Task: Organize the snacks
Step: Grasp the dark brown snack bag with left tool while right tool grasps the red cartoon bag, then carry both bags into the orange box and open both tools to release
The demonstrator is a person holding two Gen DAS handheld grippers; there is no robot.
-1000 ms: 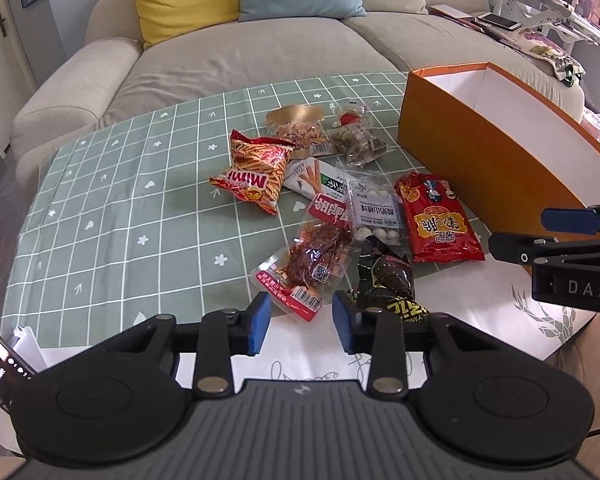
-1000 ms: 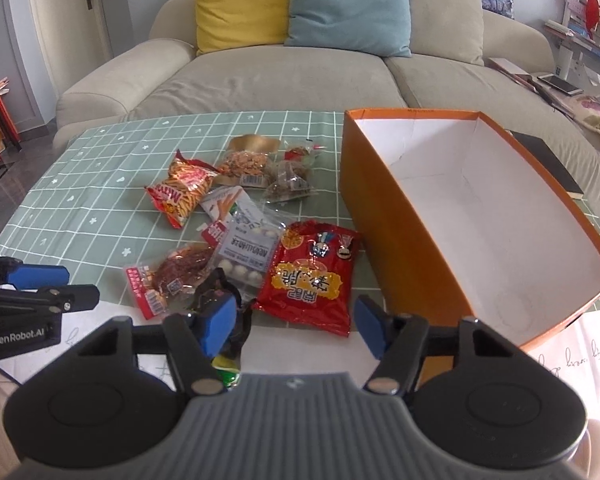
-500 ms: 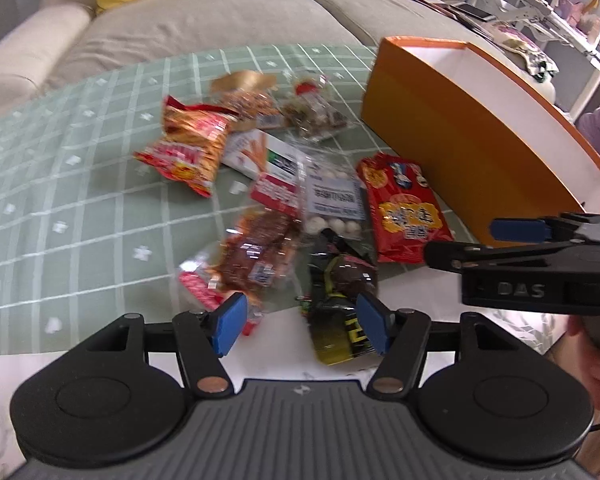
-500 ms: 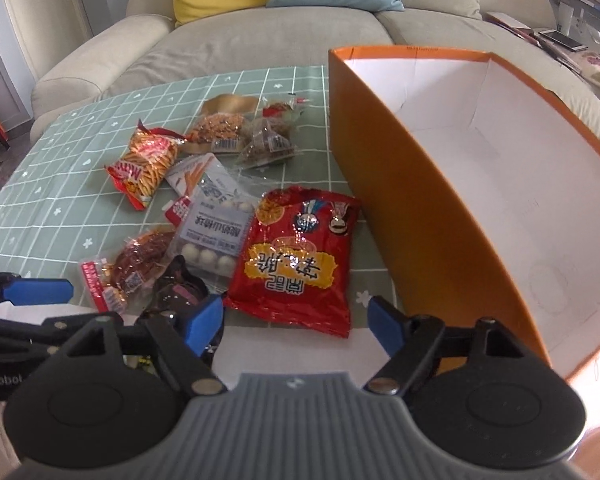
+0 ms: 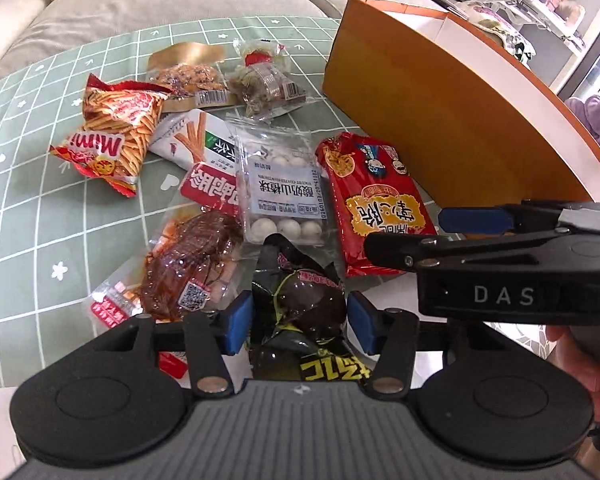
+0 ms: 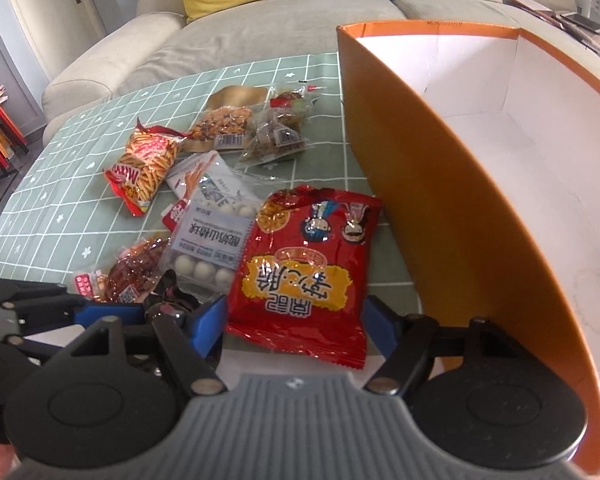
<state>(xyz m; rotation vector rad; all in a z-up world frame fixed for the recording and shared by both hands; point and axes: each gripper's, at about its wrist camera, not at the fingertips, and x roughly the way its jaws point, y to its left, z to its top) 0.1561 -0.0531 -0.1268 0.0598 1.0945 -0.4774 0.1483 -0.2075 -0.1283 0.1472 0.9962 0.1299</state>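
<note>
Green checked tablecloth [image 5: 52, 200] under you: your left gripper [image 5: 300, 322] stands open astride the black snack pack [image 5: 306, 304]; your right gripper [image 6: 296, 326] gapes around the red bag [image 6: 304, 276], orange box [image 6: 440, 216] just right.

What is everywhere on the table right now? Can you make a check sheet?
Surface: green grid tablecloth, white paper at the near edge.
Job's things: orange box, inside bare where visible; red bag, white-ball pack, Mimi bag, black pack, red meat pack, stick box, two clear packs lie beside the box.
Clutter: nothing seen.
Grippers: left gripper jaws open around the black pack; right gripper jaws open at the red bag's near end.
Cables: nothing seen.
Surroundings: sofa, yellow and blue cushions, shelves at right.
</note>
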